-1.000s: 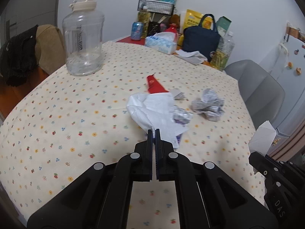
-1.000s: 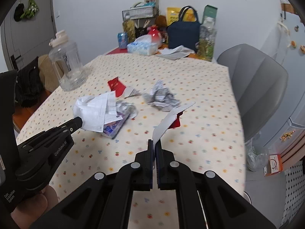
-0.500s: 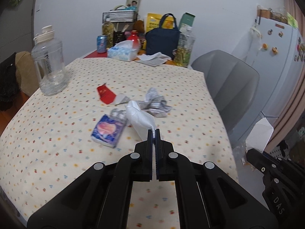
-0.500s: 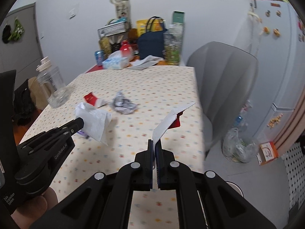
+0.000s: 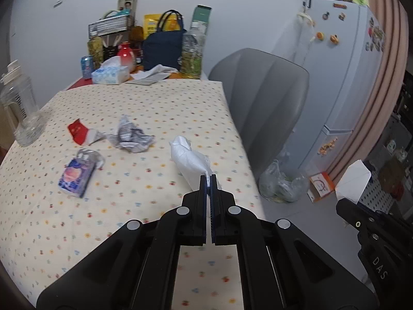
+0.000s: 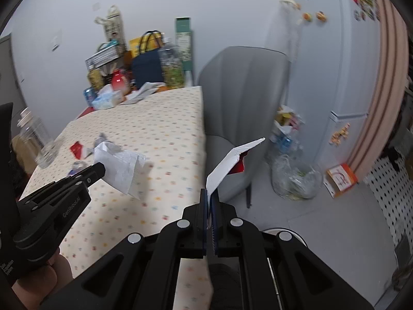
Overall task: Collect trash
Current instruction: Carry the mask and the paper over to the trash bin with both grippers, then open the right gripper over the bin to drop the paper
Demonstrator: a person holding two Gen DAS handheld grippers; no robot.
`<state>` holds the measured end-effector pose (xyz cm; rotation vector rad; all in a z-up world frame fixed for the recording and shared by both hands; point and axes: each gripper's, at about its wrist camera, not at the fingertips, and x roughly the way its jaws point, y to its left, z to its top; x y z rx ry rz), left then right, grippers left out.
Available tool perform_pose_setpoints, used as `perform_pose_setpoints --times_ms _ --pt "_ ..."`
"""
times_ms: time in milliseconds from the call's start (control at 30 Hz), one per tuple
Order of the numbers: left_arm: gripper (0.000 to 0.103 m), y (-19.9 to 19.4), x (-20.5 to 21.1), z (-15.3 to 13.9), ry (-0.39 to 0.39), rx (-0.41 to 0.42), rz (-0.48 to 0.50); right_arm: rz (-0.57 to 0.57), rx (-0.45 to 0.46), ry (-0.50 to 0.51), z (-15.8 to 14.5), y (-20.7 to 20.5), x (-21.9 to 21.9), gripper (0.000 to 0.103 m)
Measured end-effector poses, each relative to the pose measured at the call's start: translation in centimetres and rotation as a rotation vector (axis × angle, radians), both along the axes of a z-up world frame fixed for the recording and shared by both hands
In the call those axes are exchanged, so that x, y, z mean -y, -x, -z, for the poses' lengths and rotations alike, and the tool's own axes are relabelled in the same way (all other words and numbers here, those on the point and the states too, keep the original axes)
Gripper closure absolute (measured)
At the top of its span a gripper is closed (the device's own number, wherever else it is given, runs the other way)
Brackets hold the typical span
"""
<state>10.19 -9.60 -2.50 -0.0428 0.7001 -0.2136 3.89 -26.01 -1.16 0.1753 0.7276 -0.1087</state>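
Note:
My left gripper is shut on a crumpled white paper receipt, held above the table's right side; the receipt also shows in the right wrist view. My right gripper is shut on a folded white and red carton piece, held past the table edge over the floor; it also shows in the left wrist view. On the flowered tablecloth lie a crumpled foil wrapper, a red and white wrapper and a purple tissue pack.
A clear plastic trash bag sits on the floor by the fridge, next to an orange box. A grey chair stands at the table's right edge. A big water jug and clutter stand at the back.
Both grippers have swung right, away from the table middle toward the floor and fridge, carrying the receipt and the carton piece. The tissue pack under the receipt is now uncovered.

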Motion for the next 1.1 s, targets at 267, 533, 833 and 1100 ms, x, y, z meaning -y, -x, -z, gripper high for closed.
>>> perform_pose_setpoints --times_ms 267,533,833,1100 --pt "0.100 0.2 5.4 1.1 -0.024 -0.023 0.100 0.099 -0.029 -0.024 1.8 1.3 4.7 0.099" --pt "0.100 0.3 9.7 2.4 -0.057 -0.052 0.174 0.164 -0.061 -0.053 4.0 2.0 8.4 0.099" --pt "0.100 -0.1 13.6 4.3 -0.102 -0.090 0.235 0.217 -0.117 -0.102 7.5 1.9 11.8 0.099" --pt "0.100 -0.5 14.8 5.1 -0.112 -0.114 0.251 0.242 -0.145 -0.128 9.4 1.8 13.5 0.095"
